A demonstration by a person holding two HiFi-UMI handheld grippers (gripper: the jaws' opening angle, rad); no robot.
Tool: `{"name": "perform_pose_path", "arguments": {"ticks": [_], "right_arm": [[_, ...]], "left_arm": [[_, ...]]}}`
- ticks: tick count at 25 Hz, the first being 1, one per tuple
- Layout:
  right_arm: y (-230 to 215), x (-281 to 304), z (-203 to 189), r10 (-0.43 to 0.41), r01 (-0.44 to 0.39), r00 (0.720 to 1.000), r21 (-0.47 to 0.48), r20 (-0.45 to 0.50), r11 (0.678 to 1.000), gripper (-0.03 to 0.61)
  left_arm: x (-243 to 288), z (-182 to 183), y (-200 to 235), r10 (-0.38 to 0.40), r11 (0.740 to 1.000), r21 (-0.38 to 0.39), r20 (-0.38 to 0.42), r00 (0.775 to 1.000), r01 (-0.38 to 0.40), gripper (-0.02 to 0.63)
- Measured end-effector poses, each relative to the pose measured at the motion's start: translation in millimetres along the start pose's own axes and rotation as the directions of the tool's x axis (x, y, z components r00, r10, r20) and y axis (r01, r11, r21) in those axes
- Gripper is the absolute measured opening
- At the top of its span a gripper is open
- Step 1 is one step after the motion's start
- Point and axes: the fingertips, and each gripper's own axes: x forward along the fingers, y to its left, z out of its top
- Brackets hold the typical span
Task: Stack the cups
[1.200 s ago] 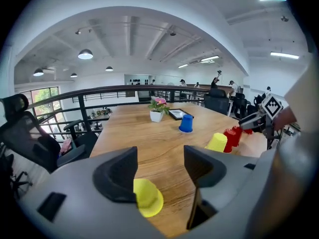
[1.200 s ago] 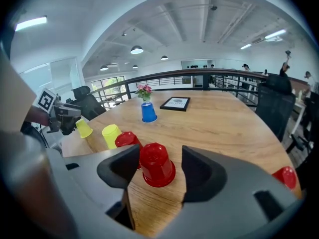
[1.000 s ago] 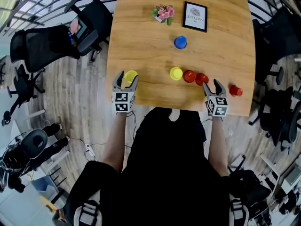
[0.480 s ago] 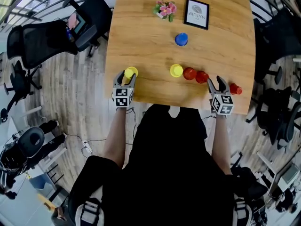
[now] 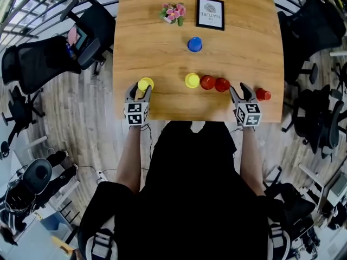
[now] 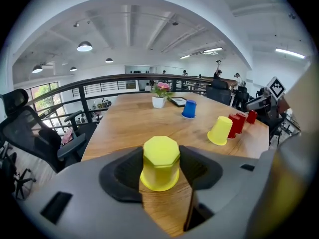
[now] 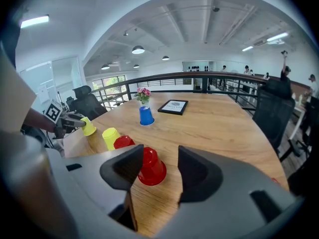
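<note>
Yellow cup: upturned near the worktop's left front corner, between the left gripper's just-closing jaws, not yet gripped. Centre, pinch lightly, lift straight. Right gripper: jaws closing too, parted, empty; red cup just ahead.

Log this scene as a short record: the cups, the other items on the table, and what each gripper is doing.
Surface: wooden table
Yellow: left yellow cup; middle yellow cup
Blue: blue cup
Red: left red cup; middle red cup; right red cup
Stacking: none stacked yet
Other items: flower pot; framed picture
Left gripper: jaws have just been closing around the left yellow cup, not clearly pressing it
Right gripper: jaws have just been closing, nothing between the pads; middle red cup just ahead
</note>
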Motion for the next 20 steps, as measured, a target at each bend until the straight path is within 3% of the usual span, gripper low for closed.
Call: {"name": "perform_pose_path", "arguments": {"ticks": [8, 20], "right_arm": [[-12.0, -5.1, 3.9, 0.014, -0.014, 1.000, -0.002, 0.004, 1.000, 0.229], [-23.4, -10.8, 0.1, 0.105, -0.104, 0.994, -0.018, 0.019, 0.994, 0.229]], "left_arm": [[11.5, 41.6, -56.9, -0.133, 0.991, 0.031, 0.050, 0.990, 0.132, 0.251], [4.2, 87.4, -128.8, -0.140, 0.985, 0.112, 0.069, 0.988, 0.132, 0.251]]}}
